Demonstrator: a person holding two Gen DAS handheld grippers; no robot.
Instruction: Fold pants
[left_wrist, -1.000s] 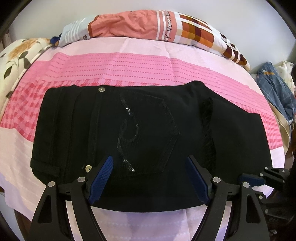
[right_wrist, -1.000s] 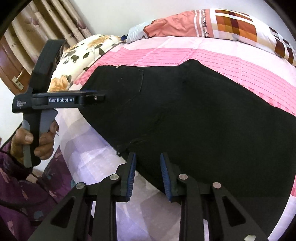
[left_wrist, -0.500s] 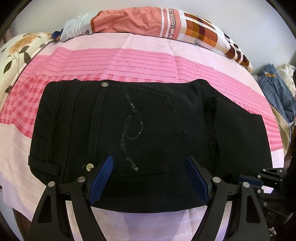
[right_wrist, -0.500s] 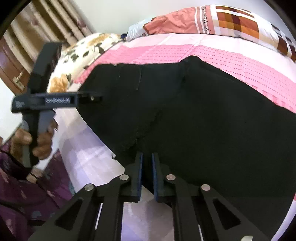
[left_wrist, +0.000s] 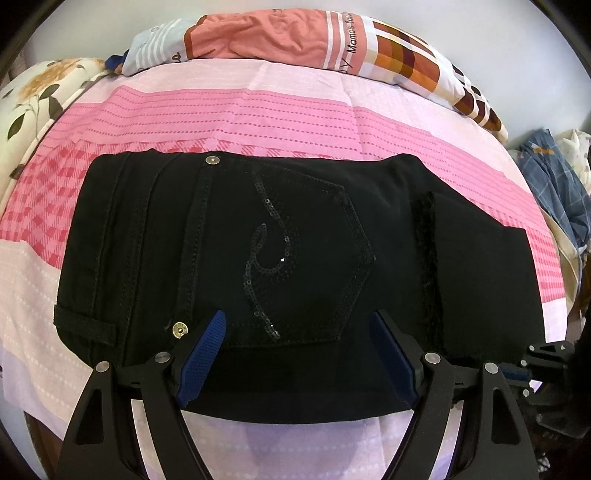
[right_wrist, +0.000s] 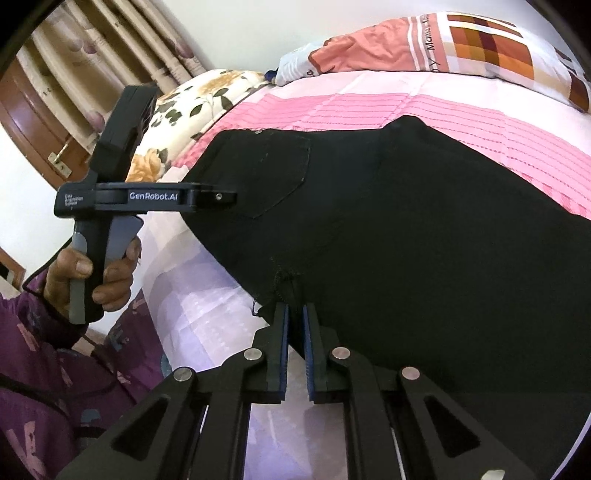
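Closing over the last second, the right claw (right_wrist: 294, 314) had pinched the frayed near edge of the black pants (left_wrist: 295, 258) on the bed (left_wrist: 258, 122), while the left claw (left_wrist: 299, 354) hung wide open and empty just above their near edge; lifting slowly would likely keep both layers together.

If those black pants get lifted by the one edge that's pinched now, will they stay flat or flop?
The pants will likely flop: the cloth already puckers where the right gripper, its jaws just closed, pinches the edge. They look like thick denim, with heavy seams and rivets, so probably weighty, and the folded layers may slide apart. The left gripper hangs open, so nothing supports that side.
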